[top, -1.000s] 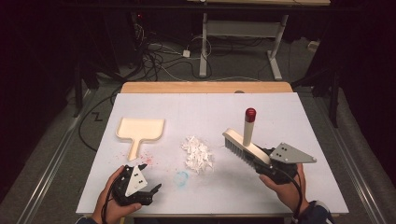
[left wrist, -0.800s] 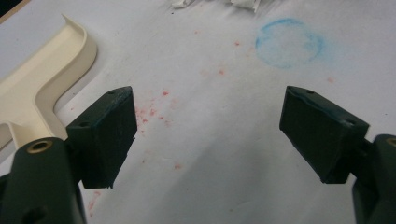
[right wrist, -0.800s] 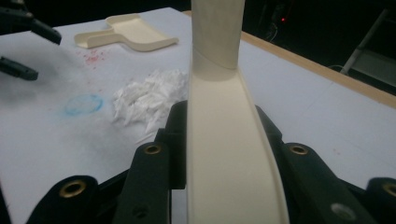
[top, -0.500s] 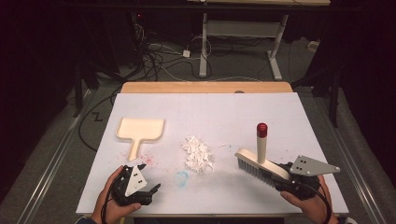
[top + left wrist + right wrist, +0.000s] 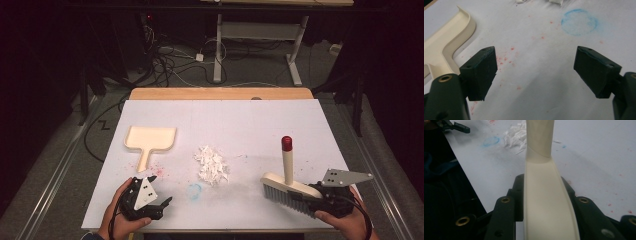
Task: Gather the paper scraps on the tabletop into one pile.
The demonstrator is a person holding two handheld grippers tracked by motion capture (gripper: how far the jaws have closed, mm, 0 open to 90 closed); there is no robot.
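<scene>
White paper covers the desk (image 5: 235, 120); lower left of the high view, the left gripper (image 5: 161, 204) rests with fingers released; lower right, the right gripper (image 5: 314, 194) has fingers clenched on a cream brush (image 5: 286, 186), its red-tipped handle upright; paper scraps (image 5: 211, 164) lie mid-frame; a cream dustpan (image 5: 149, 140) sits farther left.

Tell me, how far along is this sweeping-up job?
Early on. Done: the right gripper is shut on the brush, bristles on the table right of the scraps. In hand: lining up the sweep. Left: the scraps lie unswept, the dustpan is untouched, and the left gripper rests open and empty.
</scene>
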